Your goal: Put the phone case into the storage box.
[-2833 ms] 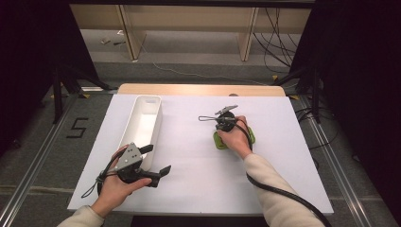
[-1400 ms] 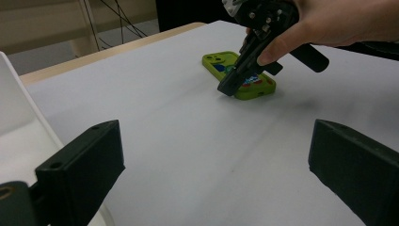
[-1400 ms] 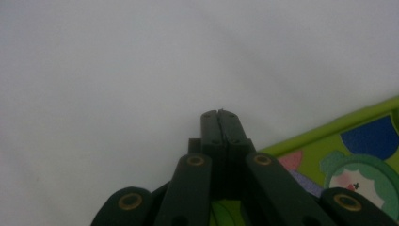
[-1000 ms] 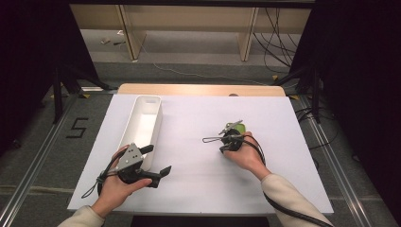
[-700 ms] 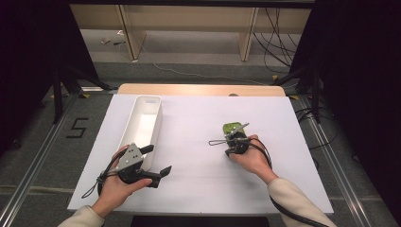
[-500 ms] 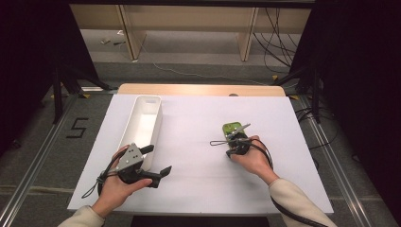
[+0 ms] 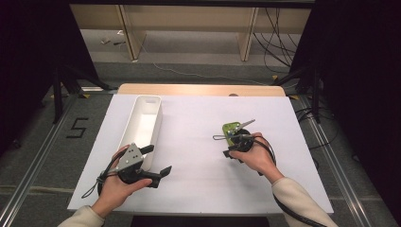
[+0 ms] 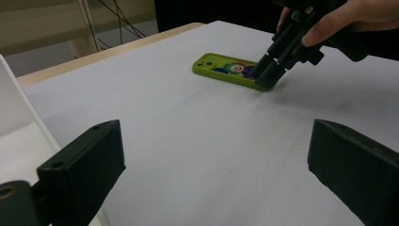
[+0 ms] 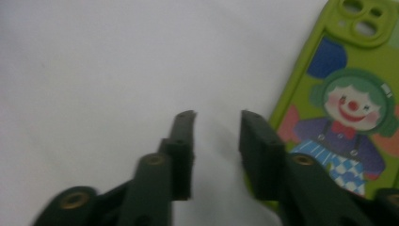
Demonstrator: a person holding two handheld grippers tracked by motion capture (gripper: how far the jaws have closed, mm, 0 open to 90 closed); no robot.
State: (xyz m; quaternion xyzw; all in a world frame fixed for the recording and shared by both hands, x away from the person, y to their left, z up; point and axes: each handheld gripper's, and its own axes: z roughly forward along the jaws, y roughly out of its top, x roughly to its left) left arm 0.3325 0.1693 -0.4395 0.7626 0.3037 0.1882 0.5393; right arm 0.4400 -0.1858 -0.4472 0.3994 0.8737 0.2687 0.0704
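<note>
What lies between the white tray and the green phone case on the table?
Nothing: in the high view, bare white table separates the white tray and the green phone case.

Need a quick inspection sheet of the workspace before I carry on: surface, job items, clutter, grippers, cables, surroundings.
Surface: white table top, a wooden strip along its far edge.
Job's things: green phone case with a clown picture, lying flat, camera cut-outs at its far end; long white bin at the left.
Clutter: nothing seen.
Grippers: right gripper, jaws just opened, nothing between them, tips at the case's near end; left gripper open, resting beside the bin.
Cables: a black cable trails from the right gripper along the forearm.
Surroundings: dark curtains, wooden shelving, loose floor cables behind the table.
</note>
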